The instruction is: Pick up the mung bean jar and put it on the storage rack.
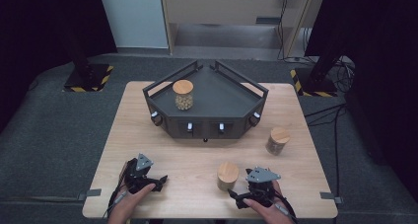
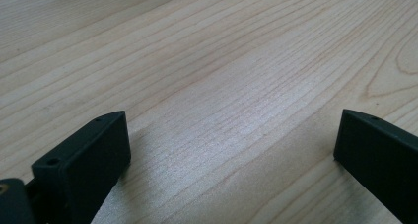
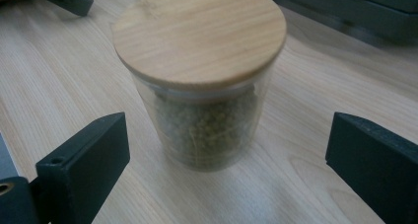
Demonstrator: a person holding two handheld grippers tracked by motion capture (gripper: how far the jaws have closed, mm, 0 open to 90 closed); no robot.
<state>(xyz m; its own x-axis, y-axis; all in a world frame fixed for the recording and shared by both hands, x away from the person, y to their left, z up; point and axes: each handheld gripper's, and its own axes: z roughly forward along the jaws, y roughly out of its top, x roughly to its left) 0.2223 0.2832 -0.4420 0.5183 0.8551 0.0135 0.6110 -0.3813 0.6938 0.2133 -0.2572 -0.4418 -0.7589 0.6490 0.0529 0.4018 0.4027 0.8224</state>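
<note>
Clear glass jar (image 3: pixel 204 110) with round bamboo lid, filled with greenish grains, upright just ahead of right tongs (image 3: pixel 224 157), spread apart, untouched. Left tongs (image 2: pixel 231 160) spread over bare wooden counter (image 2: pixel 222 61).

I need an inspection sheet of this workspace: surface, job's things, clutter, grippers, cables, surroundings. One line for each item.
Surface: light wooden table, bare grain between the things.
Job's things: near jar with wooden lid, greenish grains inside, upright before the right gripper; far jar stands right of it; tray jar stands in the dark angular tray.
Clutter: nothing seen.
Grippers: left gripper open over bare wood; right gripper open, jaws either side of the near jar, not touching it.
Cables: black cables on the floor at far right.
Surroundings: grey floor mat, stand base with yellow-black tape, dark curtains.
</note>
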